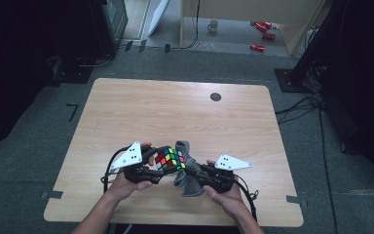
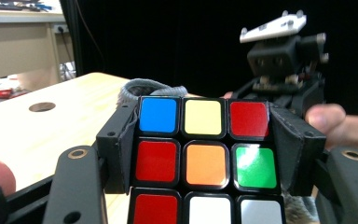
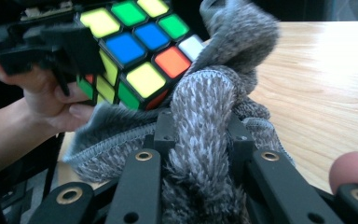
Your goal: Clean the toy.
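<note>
Above the desk's (image 1: 126, 112) near edge, the left tool (image 1: 157, 165) clamps the cube (image 1: 170, 159) between its 2 jaws; the right tool (image 1: 191, 171) pinches a grey cloth (image 1: 189, 183) pressed against the cube.

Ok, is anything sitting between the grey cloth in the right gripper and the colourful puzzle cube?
Nothing visible. The right gripper is shut on a fold of the grey knitted cloth, which already lies against the multicoloured puzzle cube clamped in the left gripper above the wooden table.
</note>
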Tool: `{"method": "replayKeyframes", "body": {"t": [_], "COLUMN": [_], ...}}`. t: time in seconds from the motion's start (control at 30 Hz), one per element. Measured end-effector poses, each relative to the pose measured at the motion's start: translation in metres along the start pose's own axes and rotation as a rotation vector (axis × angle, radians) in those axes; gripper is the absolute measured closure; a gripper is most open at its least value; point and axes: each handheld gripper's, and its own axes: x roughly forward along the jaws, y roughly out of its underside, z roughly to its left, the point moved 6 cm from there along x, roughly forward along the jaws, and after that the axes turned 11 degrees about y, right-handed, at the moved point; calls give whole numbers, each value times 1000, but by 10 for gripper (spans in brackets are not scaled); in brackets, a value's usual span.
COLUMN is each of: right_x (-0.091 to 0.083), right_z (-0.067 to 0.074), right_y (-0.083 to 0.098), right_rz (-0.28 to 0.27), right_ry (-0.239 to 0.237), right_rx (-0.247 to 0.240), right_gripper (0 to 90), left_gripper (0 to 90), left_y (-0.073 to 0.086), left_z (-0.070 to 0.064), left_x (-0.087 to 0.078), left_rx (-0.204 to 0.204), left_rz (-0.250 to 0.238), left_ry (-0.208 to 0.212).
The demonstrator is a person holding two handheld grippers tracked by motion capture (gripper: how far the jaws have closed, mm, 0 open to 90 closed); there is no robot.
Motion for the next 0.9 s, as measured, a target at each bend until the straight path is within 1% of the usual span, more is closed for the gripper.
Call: {"method": "replayKeyframes", "body": {"t": [0.03, 0.1, 0.13, 0.17, 0.2, 0.27, 0.3, 0.33, 0.4, 0.47, 0.5, 0.53, 0.6, 0.67, 0.73, 0.8, 0.9], "right_x": [3, 9, 10, 10, 9, 2, -1, -3, -1, 5, 8, 11, 17, 21, 23, 23, 21], "right_z": [4, 13, 16, 16, 13, 5, 2, 0, 3, 10, 14, 18, 23, 28, 33, 36, 32], "right_y": [3, 10, 11, 10, 8, -1, -4, -5, -2, 5, 9, 13, 19, 24, 25, 23, 19], "right_rz": [17, 55, 65, 63, 51, 4, -16, -24, -11, 30, 48, 70, 97, 111, 105, 82, 44], "right_ry": [-8, -9, -6, -3, 2, 7, 12, 18, 14, -10, -22, -33, -55, -72, -84, -89, -75], "right_rx": [-16, -74, -87, -87, -77, -19, -1, 6, -10, -38, -59, -68, -66, -58, -52, -40, -12], "right_gripper": [734, 734, 734, 734, 733, 734, 734, 734, 733, 732, 731, 731, 730, 730, 730, 730, 731], "left_gripper": [353, 353, 353, 353, 353, 353, 353, 353, 353, 353, 353, 353, 353, 353, 353, 353, 353], "left_y": [-1, 0, 0, 1, 1, 0, 0, 0, 0, -1, -3, -4, -6, -7, -6, -6, -9], "left_z": [0, 0, 0, 1, 1, 1, 1, 1, 0, 0, 0, 1, 3, 4, 4, 4, 7], "left_x": [0, 0, 0, -1, -2, -3, -3, -2, 0, -1, -2, -3, -6, -7, -6, -6, -11], "left_rx": [0, -3, -4, -8, -10, -9, -11, -12, -11, -14, -13, -16, -30, -40, -40, -42, -46], "left_rz": [-2, -2, -3, -6, -8, -9, -11, -10, -10, -18, -24, -35, -60, -76, -75, -83, -99], "left_ry": [3, 5, 4, 4, 3, 4, 6, 9, 11, 12, 5, 1, -6, -11, -17, -22, -35]}}
